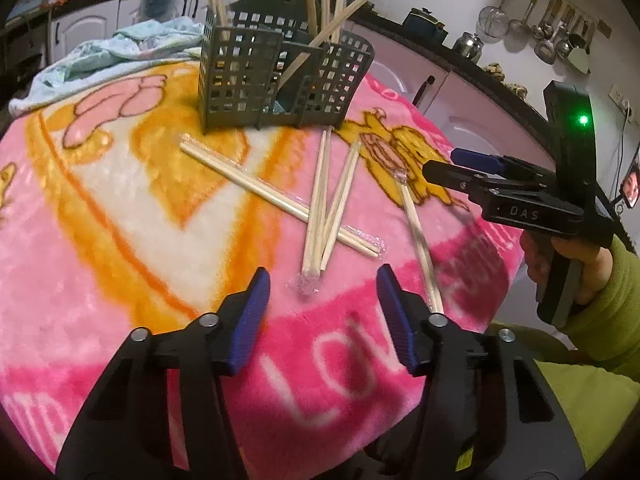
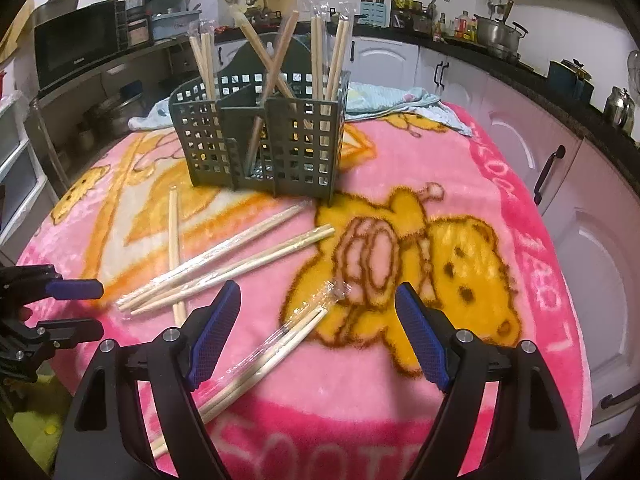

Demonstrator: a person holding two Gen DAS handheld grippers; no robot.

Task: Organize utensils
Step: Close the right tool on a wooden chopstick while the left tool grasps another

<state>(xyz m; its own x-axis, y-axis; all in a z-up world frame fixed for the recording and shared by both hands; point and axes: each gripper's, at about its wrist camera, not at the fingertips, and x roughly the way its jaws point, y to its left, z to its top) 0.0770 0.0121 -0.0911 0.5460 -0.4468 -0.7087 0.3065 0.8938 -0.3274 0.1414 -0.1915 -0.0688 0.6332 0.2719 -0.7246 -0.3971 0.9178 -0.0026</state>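
A dark grey lattice utensil holder (image 1: 280,76) (image 2: 260,140) stands at the far middle of the pink blanket, with several wrapped chopstick pairs upright in its compartments. More wrapped chopstick pairs (image 1: 324,204) (image 2: 224,264) lie crossed on the blanket in front of it. One pair (image 2: 272,356) (image 1: 420,240) lies apart, nearest the right gripper. My left gripper (image 1: 322,292) is open and empty, just short of the crossed pile. My right gripper (image 2: 320,312) is open and empty above the lone pair; it also shows in the left wrist view (image 1: 460,166).
A pink cartoon blanket (image 1: 120,220) (image 2: 460,360) covers the table. A light blue cloth (image 1: 120,52) (image 2: 384,100) is bunched behind the holder. Kitchen counters and cabinets (image 2: 540,128) ring the table, with a microwave (image 2: 76,44) at left.
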